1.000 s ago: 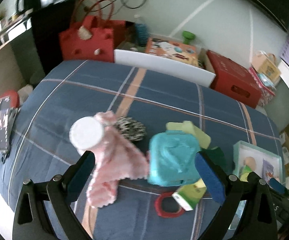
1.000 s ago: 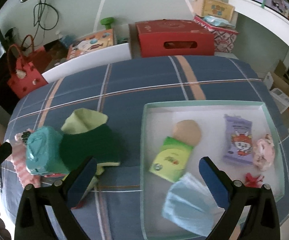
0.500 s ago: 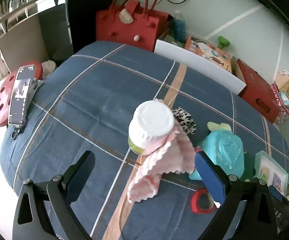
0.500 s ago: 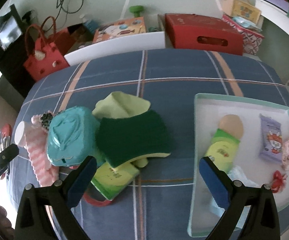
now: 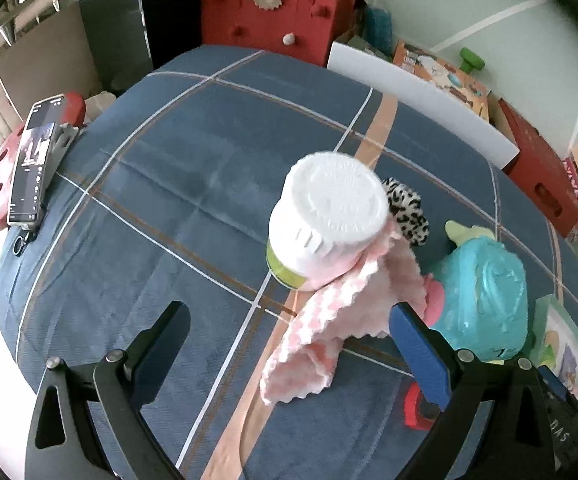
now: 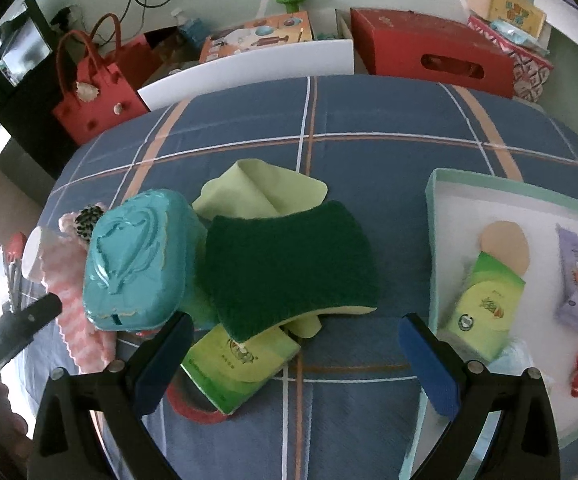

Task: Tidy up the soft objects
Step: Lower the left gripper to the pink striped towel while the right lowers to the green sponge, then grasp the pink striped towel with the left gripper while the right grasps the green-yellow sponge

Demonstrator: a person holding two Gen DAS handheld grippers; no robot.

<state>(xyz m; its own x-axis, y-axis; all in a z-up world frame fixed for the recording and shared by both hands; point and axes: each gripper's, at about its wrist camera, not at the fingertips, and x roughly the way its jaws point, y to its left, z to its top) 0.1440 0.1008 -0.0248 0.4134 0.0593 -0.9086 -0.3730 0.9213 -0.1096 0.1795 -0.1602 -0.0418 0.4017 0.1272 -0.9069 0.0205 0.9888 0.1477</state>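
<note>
The left gripper point(image 5: 289, 344) has swung toward one white-capped bottle point(image 5: 329, 220); right gripper point(image 6: 295, 364) toward one green sponge point(image 6: 289, 264). Both jaws wide, empty.

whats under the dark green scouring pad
The dark green scouring pad lies on a folded light green cloth, and its near edge overlaps a green tissue packet. Whatever else sits beneath its middle is covered.

Home room, plaid bedspread point(image 5: 217, 168), red handbag point(image 5: 277, 12)
</note>
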